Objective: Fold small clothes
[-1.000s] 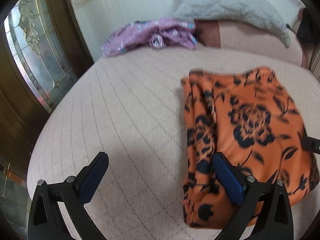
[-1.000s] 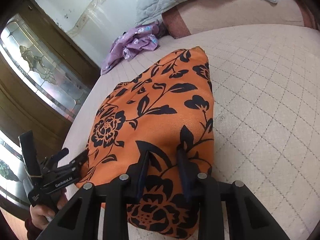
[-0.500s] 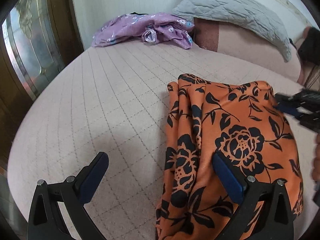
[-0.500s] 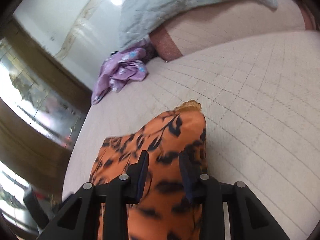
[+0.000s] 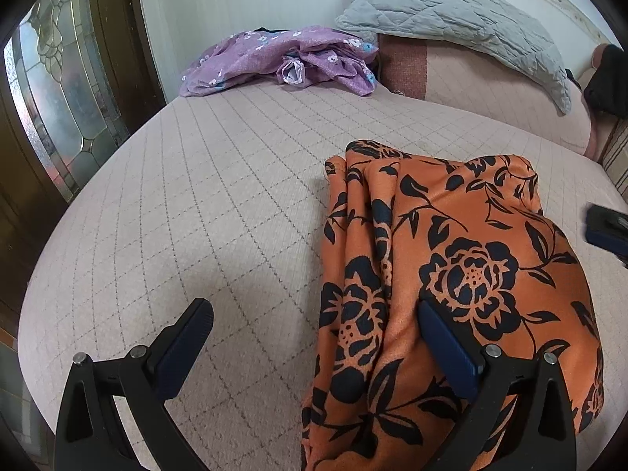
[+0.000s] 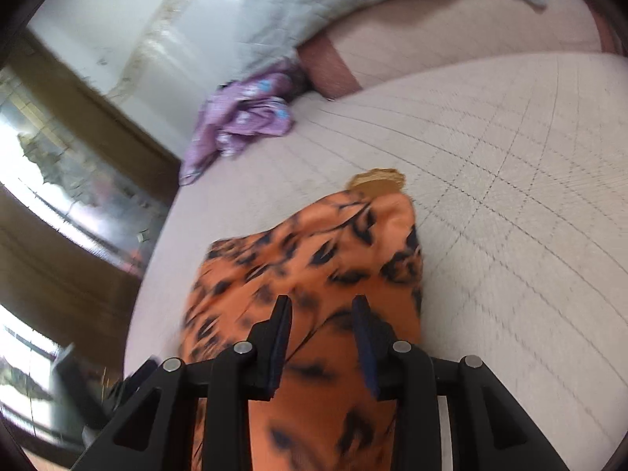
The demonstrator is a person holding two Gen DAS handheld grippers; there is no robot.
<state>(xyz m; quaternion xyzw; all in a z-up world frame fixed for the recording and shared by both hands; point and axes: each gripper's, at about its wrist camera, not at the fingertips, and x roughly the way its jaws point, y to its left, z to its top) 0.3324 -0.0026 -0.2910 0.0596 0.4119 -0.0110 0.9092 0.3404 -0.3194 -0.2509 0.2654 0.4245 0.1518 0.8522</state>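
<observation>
An orange garment with black flowers [image 5: 451, 274] lies folded on the pink quilted bed [image 5: 219, 212]. My left gripper [image 5: 314, 333] is open wide and empty, its right finger over the garment's near edge and its left finger over bare bed. In the blurred right wrist view the same garment [image 6: 314, 259] lies under my right gripper [image 6: 322, 337], whose jaws stand a little apart above the cloth; they do not visibly pinch it. The right gripper's tip shows at the right edge of the left wrist view [image 5: 608, 227].
A crumpled purple floral garment [image 5: 282, 59] lies at the far side of the bed by the wall. A grey quilted pillow [image 5: 451, 15] rests on a pink bolster [image 5: 490, 86]. A wooden door with leaded glass [image 5: 59, 90] stands at the left.
The right gripper has pulled back and tilted up from the garment, and its jaws have parted slightly. The left gripper has drawn back a little and stays open. The garment now lies flatter.
</observation>
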